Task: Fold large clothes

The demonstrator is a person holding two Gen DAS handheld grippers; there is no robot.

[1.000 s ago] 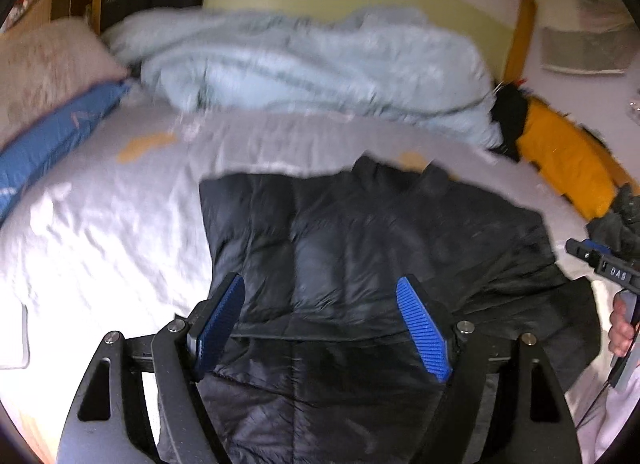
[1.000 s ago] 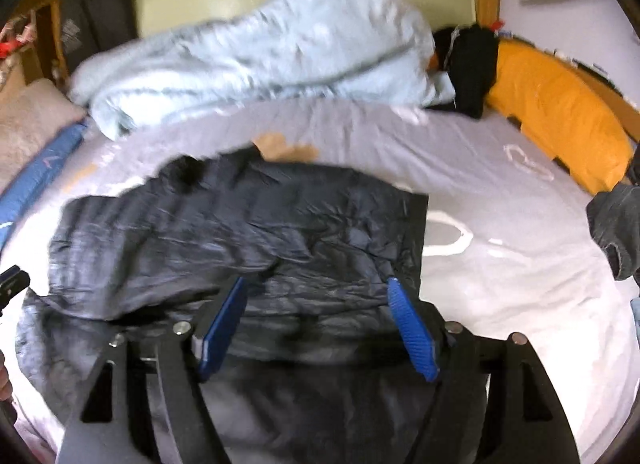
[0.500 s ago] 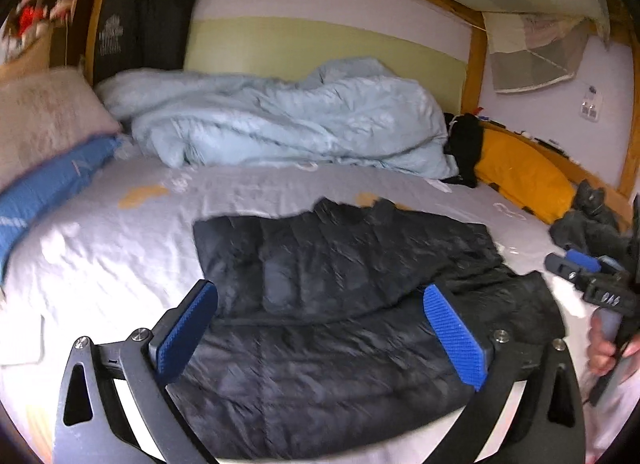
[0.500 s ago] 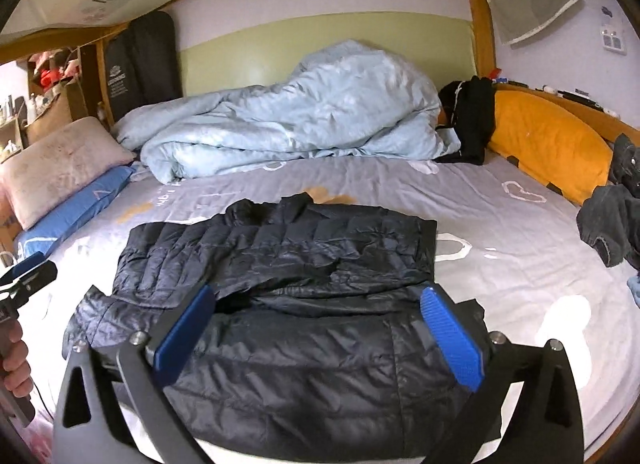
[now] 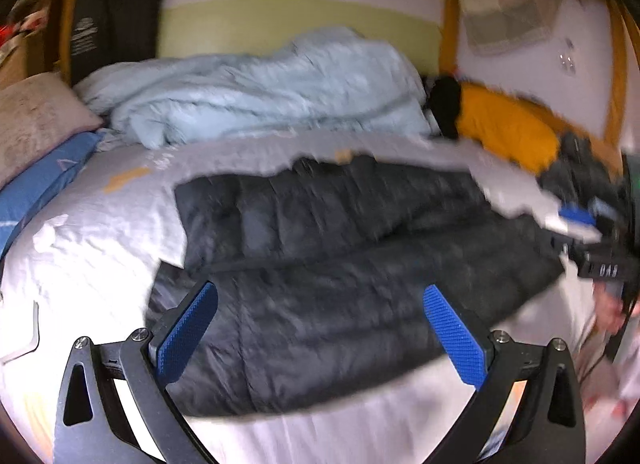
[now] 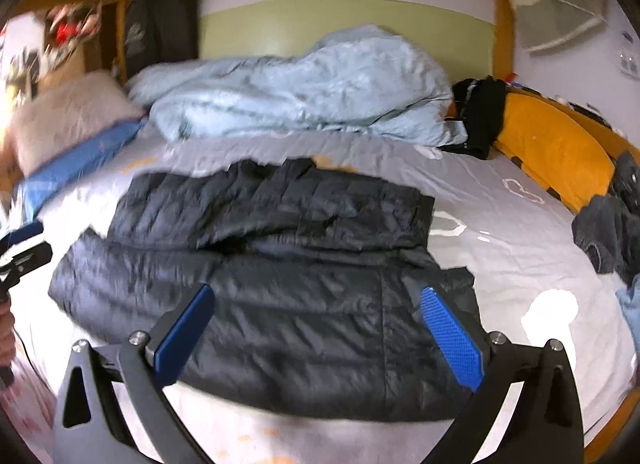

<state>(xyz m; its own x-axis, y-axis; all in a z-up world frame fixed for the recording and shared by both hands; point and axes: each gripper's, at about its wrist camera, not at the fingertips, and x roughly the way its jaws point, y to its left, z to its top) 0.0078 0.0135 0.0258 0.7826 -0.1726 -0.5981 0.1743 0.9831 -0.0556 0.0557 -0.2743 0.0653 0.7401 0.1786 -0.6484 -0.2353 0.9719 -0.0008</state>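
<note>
A: Look at the left gripper (image 5: 320, 338). Its blue pads (image 5: 188, 338) stand as wide apart as they go. Nothing is between them.

B: And the right gripper (image 6: 316, 338)?

A: The same. Wide open, and it holds nothing. Both hang over the near side of the jacket (image 6: 264, 276), not touching it.

B: Where is the jacket?

A: It lies flat on the bed (image 6: 520, 232), on the grey sheet. It is black and puffy. Its top part is laid over its lower part, so one fold looks done. The pictures are blurry, so the small creases are hard to see.

B: What else is on the bed?

A: A light blue quilt (image 6: 304, 91) is bunched up at the far end, well apart from the jacket. An orange cushion (image 6: 552, 147) sits along the right side.

B: So which step is this?

A: It looks like the gap between two folds. The grippers have let go and are free.

B: What comes next?

A: Most likely each gripper must come down on an edge of the jacket, close on it, and bring it over the middle. The cloth is thick and slippery, so the pads need a good bite.
</note>
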